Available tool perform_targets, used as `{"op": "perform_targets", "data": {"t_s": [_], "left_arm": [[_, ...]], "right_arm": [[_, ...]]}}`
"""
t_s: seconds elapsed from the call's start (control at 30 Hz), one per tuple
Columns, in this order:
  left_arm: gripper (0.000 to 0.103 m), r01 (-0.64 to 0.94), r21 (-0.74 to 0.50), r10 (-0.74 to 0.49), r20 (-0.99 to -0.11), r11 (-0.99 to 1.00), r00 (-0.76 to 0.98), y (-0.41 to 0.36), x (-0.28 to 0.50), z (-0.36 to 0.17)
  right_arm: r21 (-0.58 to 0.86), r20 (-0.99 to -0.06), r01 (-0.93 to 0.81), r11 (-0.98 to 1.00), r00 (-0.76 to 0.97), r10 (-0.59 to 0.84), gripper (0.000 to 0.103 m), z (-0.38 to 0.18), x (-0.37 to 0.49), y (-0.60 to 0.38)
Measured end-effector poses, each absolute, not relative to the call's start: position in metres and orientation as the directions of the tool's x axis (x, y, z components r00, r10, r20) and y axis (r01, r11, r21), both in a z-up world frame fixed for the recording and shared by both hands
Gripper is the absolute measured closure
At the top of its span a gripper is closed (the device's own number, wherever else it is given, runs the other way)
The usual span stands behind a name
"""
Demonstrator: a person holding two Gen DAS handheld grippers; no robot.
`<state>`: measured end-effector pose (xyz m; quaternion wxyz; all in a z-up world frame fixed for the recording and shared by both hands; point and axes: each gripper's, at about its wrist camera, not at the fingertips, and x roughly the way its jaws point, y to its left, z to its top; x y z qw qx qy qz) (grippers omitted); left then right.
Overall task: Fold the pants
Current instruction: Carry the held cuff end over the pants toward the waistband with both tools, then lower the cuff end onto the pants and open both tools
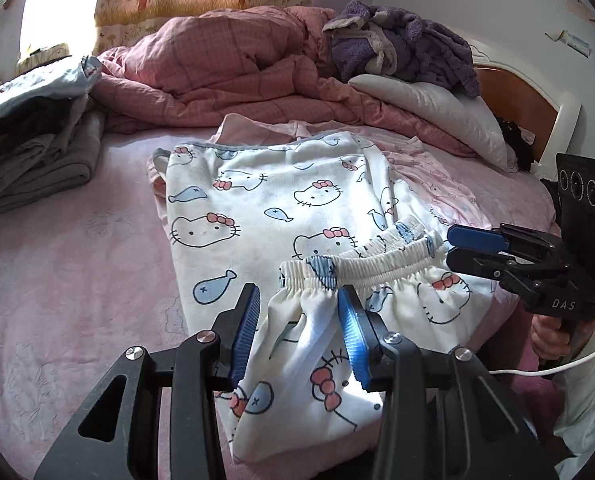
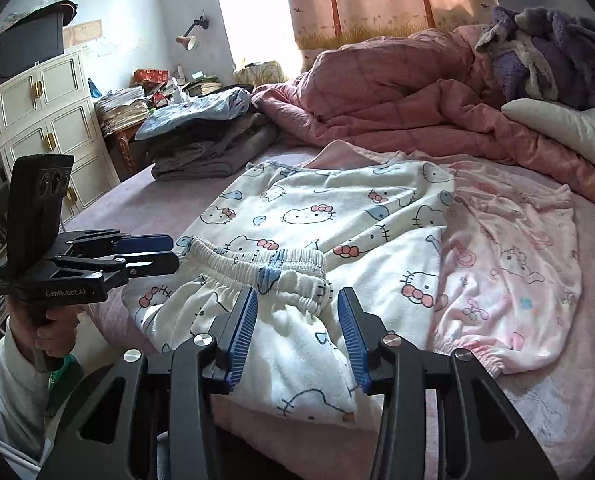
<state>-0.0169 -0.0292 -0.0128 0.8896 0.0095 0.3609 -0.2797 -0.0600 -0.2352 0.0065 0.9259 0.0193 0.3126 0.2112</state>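
Two grippers sit at the near end of the white cat-print pants (image 1: 281,216), which lie spread on the pink bed sheet (image 1: 77,280), partly folded w/ the waistband (image 1: 361,268) doubled back toward the near edge of the bed.

Left gripper (image 1: 297,312): jaws apart, not clamped. Blue fingers (image 1: 247,332) straddle a bunched bit of the pants just below the waistband; fabric runs between them, right pad touching the cloth, left pad a little off it. From the right wrist cam the left gripper (image 2: 165,254) is level, pointing sideways at the waistband end, held by a hand (image 2: 49,330) from below in a white sleeve; in that view its two fingers look close together, one above the other.

Right gripper (image 2: 293,312): jaws also apart, fingers on either side of the waistband's other end, cloth between but not pinched. From the left wrist cam the right gripper (image 1: 469,248) lies about level w/ fingertips touching or just beside the waistband end; gripped from below by a hand (image 1: 549,336), white cable trailing nearby.

Pink print garment (image 2: 509,264) lies under the pants, sticking out on the side away from the left gripper. Beyond the pants: rumpled pink quilt (image 1: 225,68), purple fleece (image 1: 409,40) on a white pillow (image 1: 429,108). Stack of folded clothes (image 1: 29,148) lies well apart from the pants, by the quilt.
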Motion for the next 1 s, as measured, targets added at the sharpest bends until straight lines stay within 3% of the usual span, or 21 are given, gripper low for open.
{"op": "perform_targets", "data": {"t_s": [0.2,0.23,0.27,0.37,0.43,0.7,1.0], "left_arm": [[0.063,0.527,-0.215,-0.523,-0.652,0.822,0.549,-0.034,-0.015,-0.023],[0.063,0.523,-0.215,-0.519,-0.656,0.825,0.548,-0.035,-0.014,-0.026],[0.07,0.521,-0.213,-0.517,-0.656,0.826,0.551,-0.036,-0.015,-0.027],[0.09,0.522,-0.195,-0.512,-0.637,0.83,0.576,-0.037,-0.021,-0.023],[0.096,0.534,-0.197,-0.53,-0.608,0.822,0.591,-0.036,-0.027,-0.014],[0.096,0.51,-0.111,-0.481,-0.548,0.853,0.685,-0.044,-0.013,0.024],[0.096,0.455,-0.133,-0.434,-0.614,0.881,0.66,-0.045,0.027,-0.011]], "right_arm": [[0.228,-0.598,-0.422,0.878,0.651,0.468,0.059,-0.013,-0.037,-0.232],[0.225,-0.601,-0.431,0.874,0.645,0.473,0.065,-0.015,-0.036,-0.23],[0.213,-0.604,-0.433,0.876,0.647,0.466,0.075,-0.016,-0.036,-0.228],[0.194,-0.589,-0.425,0.884,0.671,0.451,0.084,-0.016,-0.039,-0.226],[0.195,-0.571,-0.424,0.885,0.684,0.454,0.086,-0.011,-0.043,-0.226],[0.098,-0.472,-0.394,0.914,0.79,0.391,0.087,0.038,-0.043,-0.222],[0.072,-0.543,-0.345,0.936,0.773,0.327,0.087,0.014,0.004,-0.215]]}}
